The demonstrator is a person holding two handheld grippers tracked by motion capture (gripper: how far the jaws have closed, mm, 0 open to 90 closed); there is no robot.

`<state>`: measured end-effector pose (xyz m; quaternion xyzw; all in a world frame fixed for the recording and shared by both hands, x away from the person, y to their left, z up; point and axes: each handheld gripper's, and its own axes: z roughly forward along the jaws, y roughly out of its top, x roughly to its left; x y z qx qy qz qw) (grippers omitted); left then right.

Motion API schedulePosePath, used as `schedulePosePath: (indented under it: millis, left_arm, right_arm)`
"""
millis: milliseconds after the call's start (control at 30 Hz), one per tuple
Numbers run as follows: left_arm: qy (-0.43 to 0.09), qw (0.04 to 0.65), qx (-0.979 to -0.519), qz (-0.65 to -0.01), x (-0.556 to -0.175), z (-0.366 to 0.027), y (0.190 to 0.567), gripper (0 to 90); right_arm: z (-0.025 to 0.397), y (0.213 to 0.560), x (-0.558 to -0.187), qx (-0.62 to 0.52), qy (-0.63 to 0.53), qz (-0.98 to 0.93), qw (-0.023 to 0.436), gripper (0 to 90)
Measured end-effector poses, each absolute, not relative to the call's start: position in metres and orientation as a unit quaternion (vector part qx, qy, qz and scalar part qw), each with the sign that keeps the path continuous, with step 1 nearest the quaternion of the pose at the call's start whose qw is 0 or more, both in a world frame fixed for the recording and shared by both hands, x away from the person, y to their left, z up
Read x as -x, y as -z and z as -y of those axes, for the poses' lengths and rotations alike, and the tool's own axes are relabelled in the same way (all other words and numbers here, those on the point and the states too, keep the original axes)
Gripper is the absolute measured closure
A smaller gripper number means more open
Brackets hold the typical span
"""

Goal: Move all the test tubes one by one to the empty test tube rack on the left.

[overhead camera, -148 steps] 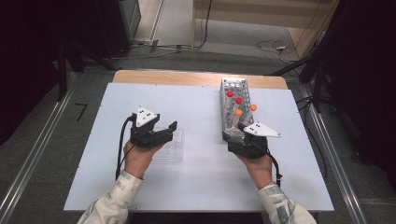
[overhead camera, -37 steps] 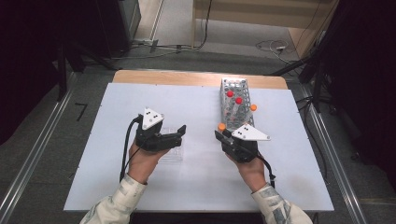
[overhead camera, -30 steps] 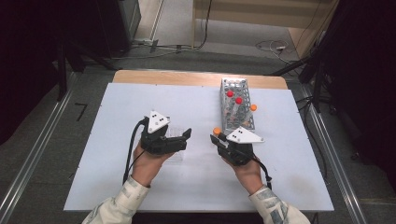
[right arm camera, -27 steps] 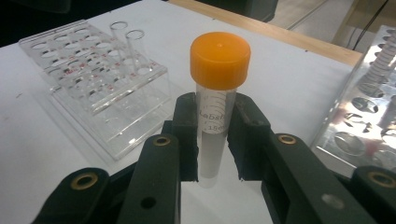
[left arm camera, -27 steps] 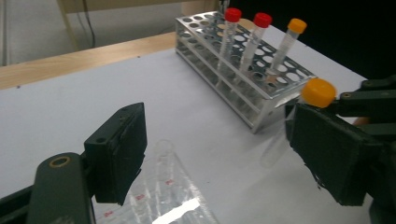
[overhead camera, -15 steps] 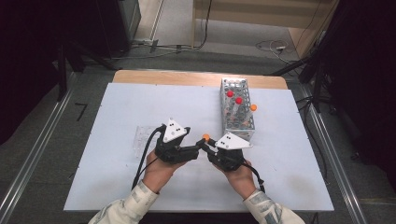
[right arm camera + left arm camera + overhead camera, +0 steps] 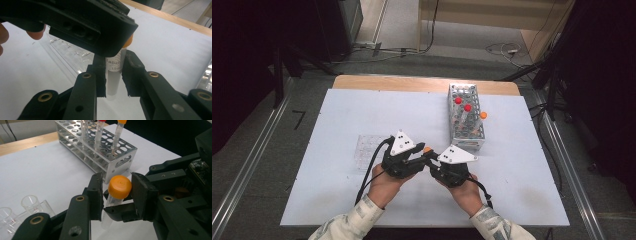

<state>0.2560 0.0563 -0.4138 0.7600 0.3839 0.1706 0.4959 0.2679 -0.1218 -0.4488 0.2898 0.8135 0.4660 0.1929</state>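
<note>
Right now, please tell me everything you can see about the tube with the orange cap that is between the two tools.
The orange-capped tube is a clear plastic test tube with a round, smooth orange screw cap. A white label with partly readable print sits on its body. It stands nearly upright above the white table, in front of the metal rack. The right tool clamps its body from both sides. The left tool brackets the cap; whether its pads touch it is unclear.

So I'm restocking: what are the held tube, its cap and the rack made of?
Tube: clear plastic or glass, see-through; can't tell which. Cap: matte orange plastic, by its moulded look. Rack: bare silvery metal, likely aluminium, with a dull sheen and punched holes.
</note>
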Motion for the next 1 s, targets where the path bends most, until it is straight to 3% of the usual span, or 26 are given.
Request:
schedulePosePath:
  millis: [467,733,1000]
  left_arm:
    - [-0.170,0.492,-0.764,-0.383,-0.256,-0.054,0.416,69.9]
    - [-0.159,0.506,-0.754,-0.388,-0.255,-0.063,0.409,70.1]
    - [-0.165,0.512,-0.743,-0.398,-0.252,-0.076,0.402,70.1]
  right_arm:
    - [0.122,0.448,-0.267,-0.291,-0.467,-0.813,0.193,70.7]
    - [0.126,0.444,-0.265,-0.279,-0.475,-0.814,0.181,39.8]
    - [0.139,0.440,-0.264,-0.287,-0.483,-0.807,0.183,32.7]
